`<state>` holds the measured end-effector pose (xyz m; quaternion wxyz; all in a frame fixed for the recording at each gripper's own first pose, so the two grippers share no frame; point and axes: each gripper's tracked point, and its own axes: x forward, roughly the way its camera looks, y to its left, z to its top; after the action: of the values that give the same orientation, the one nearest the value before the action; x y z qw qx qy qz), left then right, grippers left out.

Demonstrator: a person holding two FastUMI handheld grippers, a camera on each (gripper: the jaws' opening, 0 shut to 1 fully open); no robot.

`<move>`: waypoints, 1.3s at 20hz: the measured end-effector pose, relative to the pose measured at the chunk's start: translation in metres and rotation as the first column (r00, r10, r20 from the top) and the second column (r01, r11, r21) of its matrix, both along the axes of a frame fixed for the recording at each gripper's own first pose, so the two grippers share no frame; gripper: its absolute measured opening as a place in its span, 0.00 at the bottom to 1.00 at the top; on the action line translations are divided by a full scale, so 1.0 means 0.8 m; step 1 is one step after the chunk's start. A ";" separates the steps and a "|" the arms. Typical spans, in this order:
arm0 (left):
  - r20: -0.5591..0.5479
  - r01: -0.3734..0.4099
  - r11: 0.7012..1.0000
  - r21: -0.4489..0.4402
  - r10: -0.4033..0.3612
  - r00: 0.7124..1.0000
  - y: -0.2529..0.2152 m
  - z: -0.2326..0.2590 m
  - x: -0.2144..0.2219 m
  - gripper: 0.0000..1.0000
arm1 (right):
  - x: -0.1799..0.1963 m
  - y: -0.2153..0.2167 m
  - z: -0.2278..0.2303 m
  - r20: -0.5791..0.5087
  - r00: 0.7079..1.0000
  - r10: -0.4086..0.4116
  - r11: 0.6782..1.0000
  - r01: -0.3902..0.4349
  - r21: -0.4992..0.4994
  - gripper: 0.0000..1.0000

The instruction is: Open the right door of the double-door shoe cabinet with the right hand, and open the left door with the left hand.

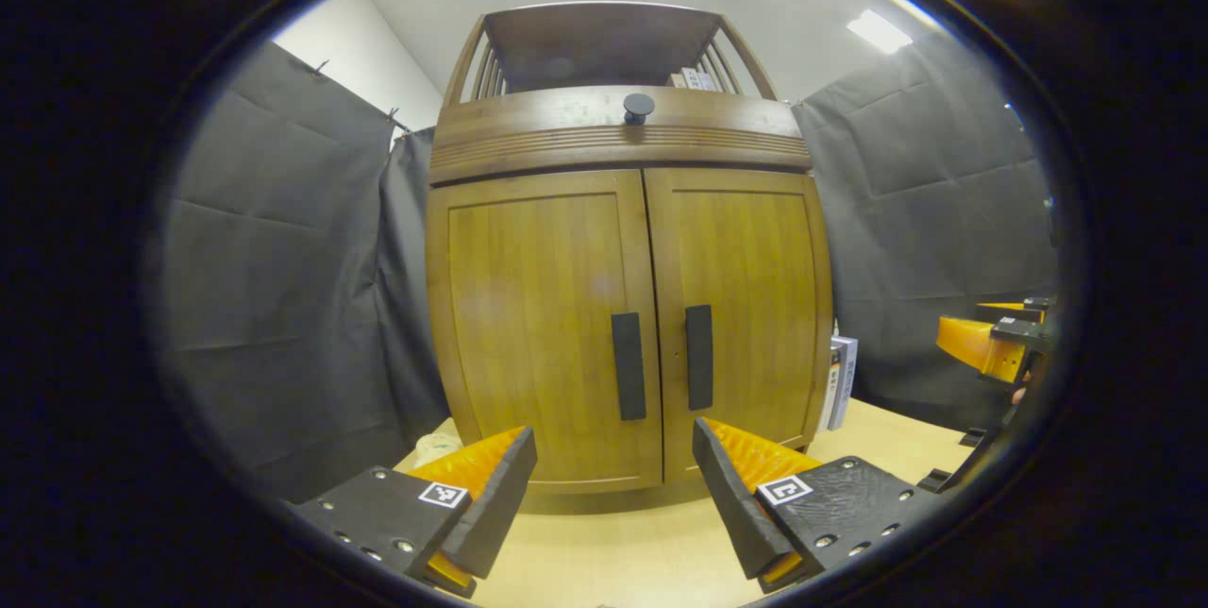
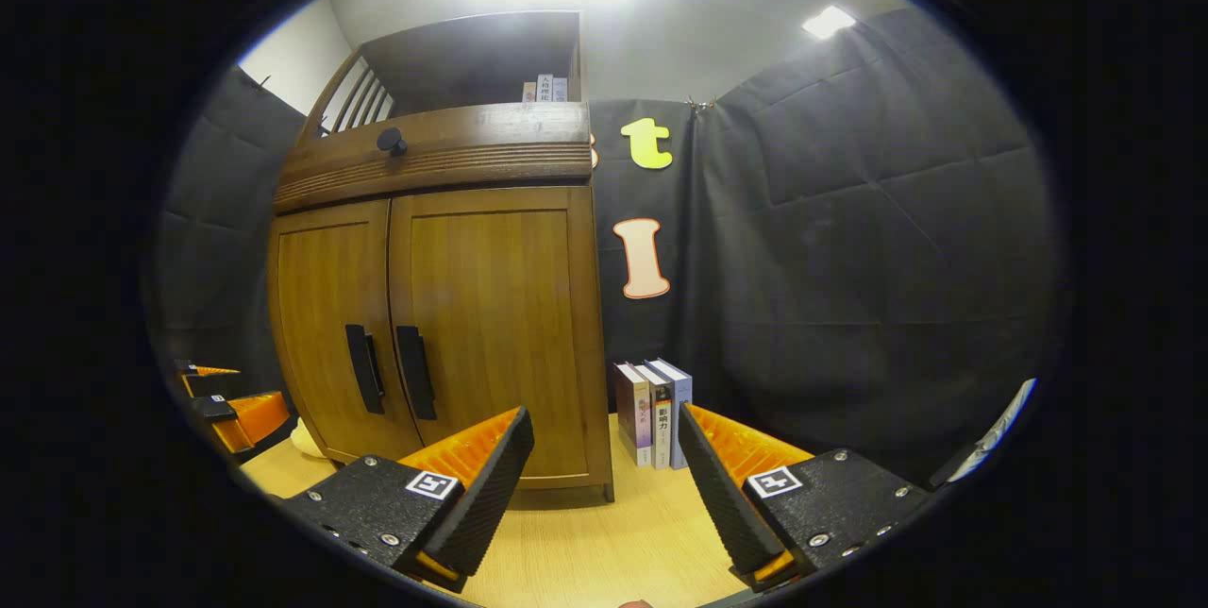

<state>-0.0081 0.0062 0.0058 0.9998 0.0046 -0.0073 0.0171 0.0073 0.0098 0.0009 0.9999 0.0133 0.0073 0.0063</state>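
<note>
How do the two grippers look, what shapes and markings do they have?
The left gripper and right gripper each have two wedge-shaped fingers with ribbed inner faces, on dark blocks with screws. Every block bears a small square black-and-white marker.

You face the wooden shoe cabinet [image 1: 628, 325] upright on the counter [image 1: 604, 551]; left door [image 1: 543, 325] and right door [image 1: 741, 315] both closed, dark vertical handles flanking the centre seam.

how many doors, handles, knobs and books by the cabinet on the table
doors: 2, left door and right door, both shut
handles: 2, left handle and right handle
knobs: 1, knob
books: 3, books standing right of the cabinet
total: 8
</note>
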 end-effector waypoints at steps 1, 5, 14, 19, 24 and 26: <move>-0.001 -0.008 1.000 0.000 0.008 1.000 0.002 0.000 -0.002 1.00 | 0.004 0.006 0.001 0.000 1.000 0.010 1.000 -0.010 0.003 0.96; -0.001 -0.041 0.999 -0.004 0.041 0.999 0.009 0.006 -0.009 1.00 | 0.033 0.038 0.022 0.017 0.998 0.069 0.997 -0.069 0.036 0.95; -0.009 -0.156 0.987 -0.023 0.156 0.988 0.064 0.012 -0.051 0.98 | 0.105 0.122 0.061 0.056 0.979 0.194 0.970 -0.200 0.139 0.95; -0.017 -0.233 0.972 -0.026 0.232 0.972 0.098 0.011 -0.087 0.88 | 0.135 0.164 0.051 0.051 0.968 0.245 0.957 -0.250 0.149 0.95; -0.029 -0.298 0.954 -0.017 0.298 0.954 0.112 0.023 -0.109 0.88 | 0.163 0.206 0.021 0.010 0.955 0.295 0.946 -0.294 0.139 0.95; -0.029 -0.322 0.947 -0.003 0.322 0.946 0.120 0.030 -0.118 0.88 | 0.172 0.218 0.013 0.001 0.952 0.307 0.942 -0.304 0.145 0.94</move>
<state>-0.1027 0.1021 0.0298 0.9837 0.0020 0.0075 0.1799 0.1450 0.1844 0.0117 0.9831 0.0837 0.0196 0.1614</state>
